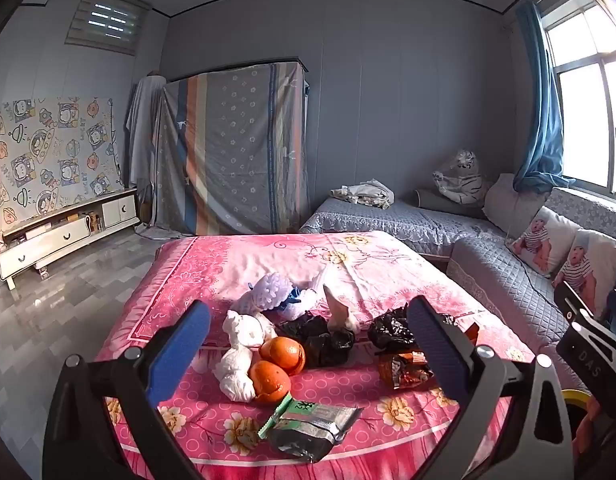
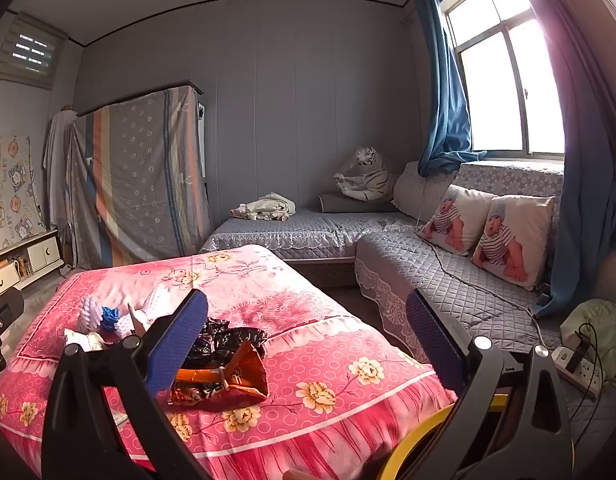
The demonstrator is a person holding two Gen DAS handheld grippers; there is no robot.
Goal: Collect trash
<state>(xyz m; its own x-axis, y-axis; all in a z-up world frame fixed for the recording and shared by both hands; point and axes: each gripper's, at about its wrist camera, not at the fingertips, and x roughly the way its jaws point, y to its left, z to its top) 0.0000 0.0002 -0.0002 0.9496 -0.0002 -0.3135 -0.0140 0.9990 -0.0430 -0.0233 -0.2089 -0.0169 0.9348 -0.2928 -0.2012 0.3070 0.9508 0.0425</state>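
Trash lies in a pile on the pink flowered cloth [image 1: 348, 256] of a table. There are orange peels [image 1: 276, 364], white crumpled tissues [image 1: 240, 356], black plastic bags [image 1: 324, 338], an orange snack wrapper [image 1: 404, 368], a green and silver packet [image 1: 312, 426] and white foam fruit nets [image 1: 272, 290]. My left gripper [image 1: 308, 352] is open and empty, held above the pile. My right gripper [image 2: 308, 344] is open and empty at the table's right side, with the orange wrapper [image 2: 232, 380] and black bags [image 2: 224, 340] by its left finger. A yellow rim [image 2: 412, 448] shows below it.
A grey quilted sofa [image 2: 448, 264] with two baby-print pillows [image 2: 508, 236] runs along the right. A power strip [image 2: 580, 368] and cable lie on it. A sheet-covered wardrobe [image 1: 236, 148] and a low white cabinet [image 1: 64, 232] stand at the back left.
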